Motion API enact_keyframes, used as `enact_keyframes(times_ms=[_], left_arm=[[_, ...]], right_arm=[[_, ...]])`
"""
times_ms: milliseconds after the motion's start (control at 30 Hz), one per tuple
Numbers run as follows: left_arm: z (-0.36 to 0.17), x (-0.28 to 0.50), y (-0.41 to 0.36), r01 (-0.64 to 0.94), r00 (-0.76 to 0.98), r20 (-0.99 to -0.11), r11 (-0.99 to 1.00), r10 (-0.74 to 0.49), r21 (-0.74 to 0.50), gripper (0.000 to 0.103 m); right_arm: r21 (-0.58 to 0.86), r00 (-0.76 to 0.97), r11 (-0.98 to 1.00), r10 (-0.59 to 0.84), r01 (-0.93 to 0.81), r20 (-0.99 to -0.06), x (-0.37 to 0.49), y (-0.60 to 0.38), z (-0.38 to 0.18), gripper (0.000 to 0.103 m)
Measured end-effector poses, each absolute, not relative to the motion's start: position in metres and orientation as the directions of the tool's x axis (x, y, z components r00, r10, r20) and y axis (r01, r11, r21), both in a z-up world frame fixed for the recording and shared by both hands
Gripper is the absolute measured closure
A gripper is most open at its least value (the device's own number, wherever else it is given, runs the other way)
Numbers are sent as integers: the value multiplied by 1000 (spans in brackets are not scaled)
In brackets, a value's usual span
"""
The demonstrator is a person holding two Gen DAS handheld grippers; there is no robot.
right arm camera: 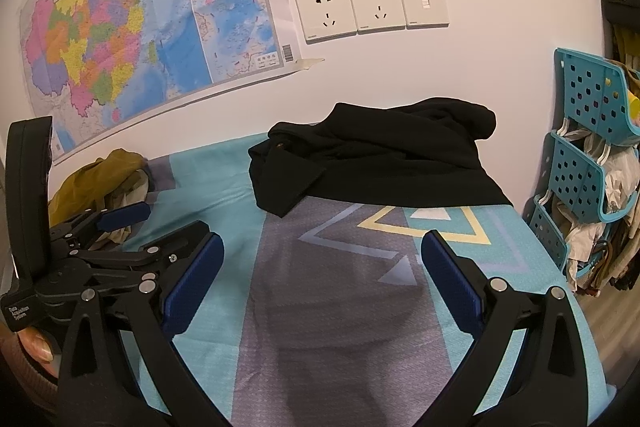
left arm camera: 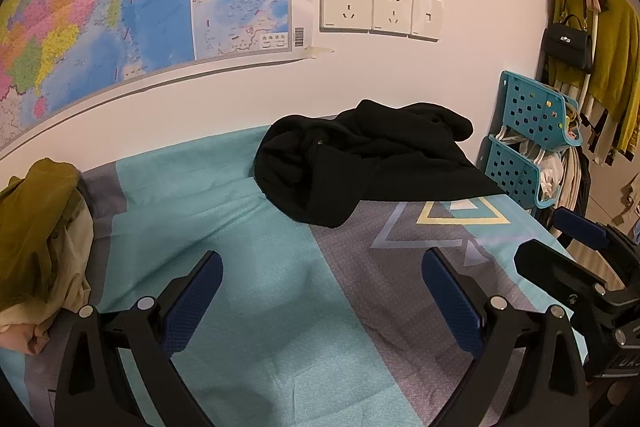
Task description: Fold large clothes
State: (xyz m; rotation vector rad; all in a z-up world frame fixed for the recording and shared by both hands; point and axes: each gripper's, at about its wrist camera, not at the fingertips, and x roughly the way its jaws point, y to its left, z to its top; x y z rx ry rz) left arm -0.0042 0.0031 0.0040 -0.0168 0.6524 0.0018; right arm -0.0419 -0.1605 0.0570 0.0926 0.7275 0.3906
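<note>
Left wrist view: left gripper released, holding nothing, above the bed. Black garment lies crumpled against the wall, well apart.

Right wrist view: right gripper released, likewise holding nothing. Risk: pinching several bunched layers would fold the garment unevenly.

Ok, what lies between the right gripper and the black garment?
Only bare bedsheet: in the right wrist view nothing sits between the open right gripper and the crumpled black garment.
</note>
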Motion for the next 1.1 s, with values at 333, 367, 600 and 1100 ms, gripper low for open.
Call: enact_keyframes(times_ms=[333, 367, 600, 1100], left_arm=[[5, -4, 2, -11, 794, -608, 1000, -1, -16, 7], [5, -4, 2, -10, 795, -607, 1000, -2, -16, 7], [5, -4, 2, -11, 794, -607, 1000, -1, -16, 7], [5, -4, 2, -12, 795, -607, 1000, 0, -15, 7]], right_arm=[[214, 679, 924, 378, -316, -630, -42, -159, 58, 6], [213, 679, 924, 377, -316, -629, -42, -159, 58, 6], [213, 679, 924, 378, -317, -630, -42, -159, 59, 6], [216, 677, 924, 378, -314, -631, -43, -159, 56, 6]])
